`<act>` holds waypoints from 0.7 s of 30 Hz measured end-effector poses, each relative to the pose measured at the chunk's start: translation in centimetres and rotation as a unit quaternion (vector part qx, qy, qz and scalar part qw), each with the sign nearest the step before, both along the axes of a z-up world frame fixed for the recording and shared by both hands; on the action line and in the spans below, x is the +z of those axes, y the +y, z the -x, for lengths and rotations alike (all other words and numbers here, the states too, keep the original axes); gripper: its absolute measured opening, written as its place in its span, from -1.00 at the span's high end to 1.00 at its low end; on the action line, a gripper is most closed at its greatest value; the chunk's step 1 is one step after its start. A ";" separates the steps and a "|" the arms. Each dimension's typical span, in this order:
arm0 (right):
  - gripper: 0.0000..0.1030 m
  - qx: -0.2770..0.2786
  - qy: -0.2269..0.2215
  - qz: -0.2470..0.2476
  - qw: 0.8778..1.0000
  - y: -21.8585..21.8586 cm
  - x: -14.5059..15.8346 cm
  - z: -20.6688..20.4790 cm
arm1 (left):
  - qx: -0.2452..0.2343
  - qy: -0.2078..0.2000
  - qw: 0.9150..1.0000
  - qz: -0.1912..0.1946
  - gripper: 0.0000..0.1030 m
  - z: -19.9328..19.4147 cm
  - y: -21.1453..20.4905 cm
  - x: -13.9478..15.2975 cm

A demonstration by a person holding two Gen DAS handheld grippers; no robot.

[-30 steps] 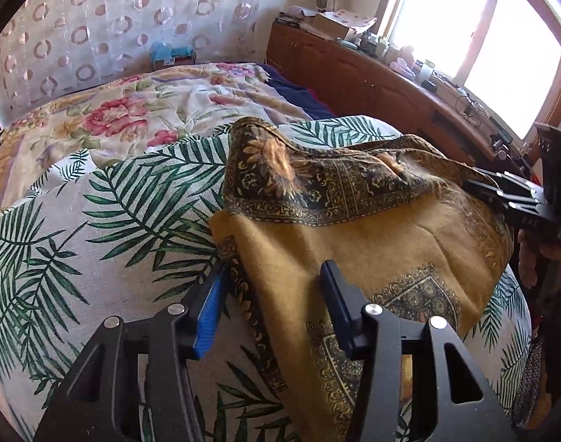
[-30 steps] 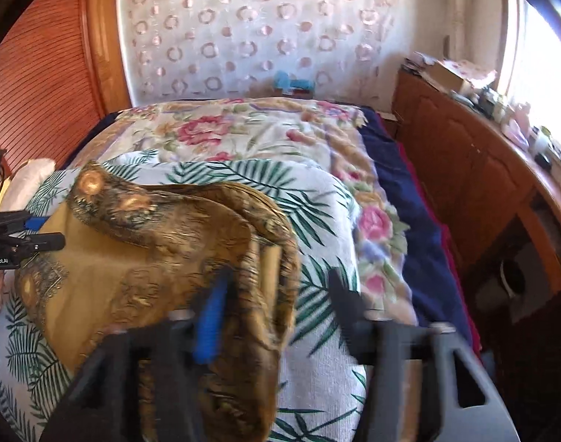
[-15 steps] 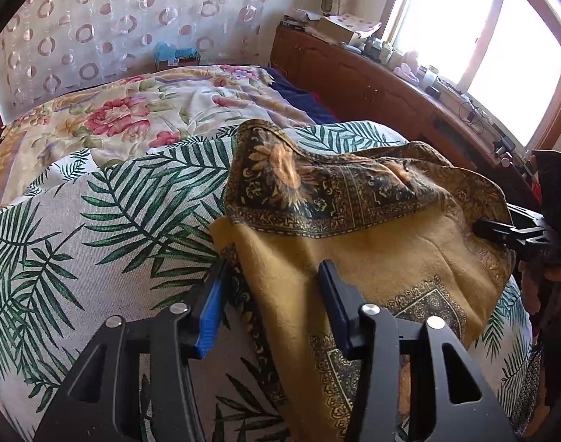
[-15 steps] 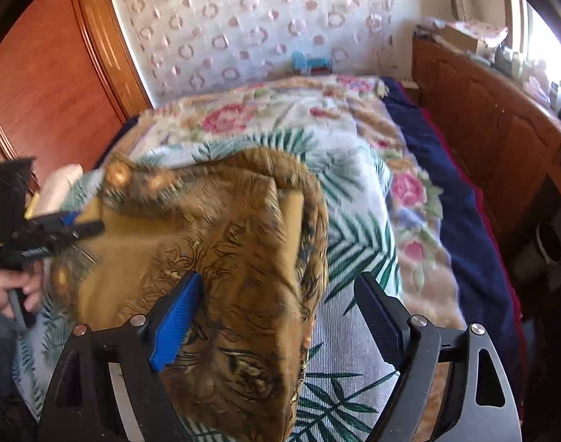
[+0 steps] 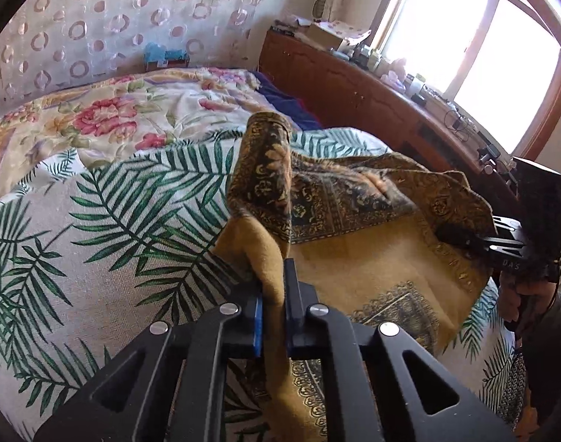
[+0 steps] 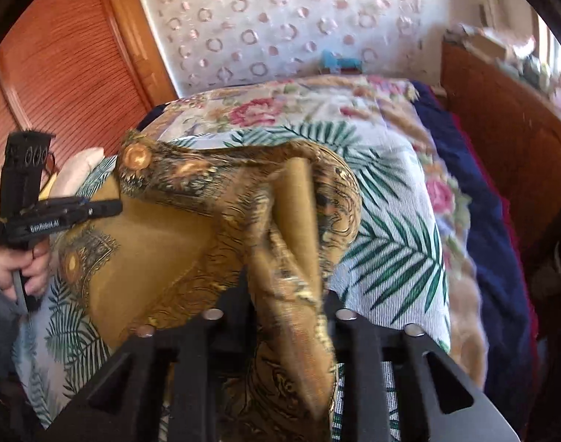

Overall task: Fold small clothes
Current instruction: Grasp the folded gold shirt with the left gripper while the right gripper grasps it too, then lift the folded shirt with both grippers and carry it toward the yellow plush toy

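Observation:
A mustard and dark patterned cloth (image 5: 365, 258) lies on the palm-leaf bedsheet (image 5: 107, 221). My left gripper (image 5: 274, 291) is shut on the cloth's near left edge, which stands up in a fold between the jaws. My right gripper (image 6: 287, 294) is shut on the cloth's right edge, with bunched fabric (image 6: 291, 243) rising between the jaws. The right gripper also shows at the right of the left wrist view (image 5: 464, 239), at the cloth's far edge. The left gripper shows at the left of the right wrist view (image 6: 107, 207).
A floral quilt (image 5: 133, 118) covers the far half of the bed. A wooden cabinet (image 5: 354, 88) with clutter runs along the right under the window. A dark blue blanket (image 6: 475, 199) lies at the bed's right edge. A wooden wardrobe (image 6: 59, 73) stands at left.
Both grippers were open over the cloth's edges. Both have closed on the cloth, and the pinched edges now stand up in folds.

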State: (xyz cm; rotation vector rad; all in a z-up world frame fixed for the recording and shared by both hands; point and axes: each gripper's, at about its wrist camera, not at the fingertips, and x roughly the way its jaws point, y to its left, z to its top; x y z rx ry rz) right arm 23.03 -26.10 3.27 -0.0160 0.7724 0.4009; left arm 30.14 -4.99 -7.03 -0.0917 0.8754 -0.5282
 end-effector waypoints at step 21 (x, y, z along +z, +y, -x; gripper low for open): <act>0.68 0.113 -0.139 0.050 0.983 10.7 5.7 2.1 | 0.099 -0.145 0.983 0.051 0.84 11.5 11.3 8.9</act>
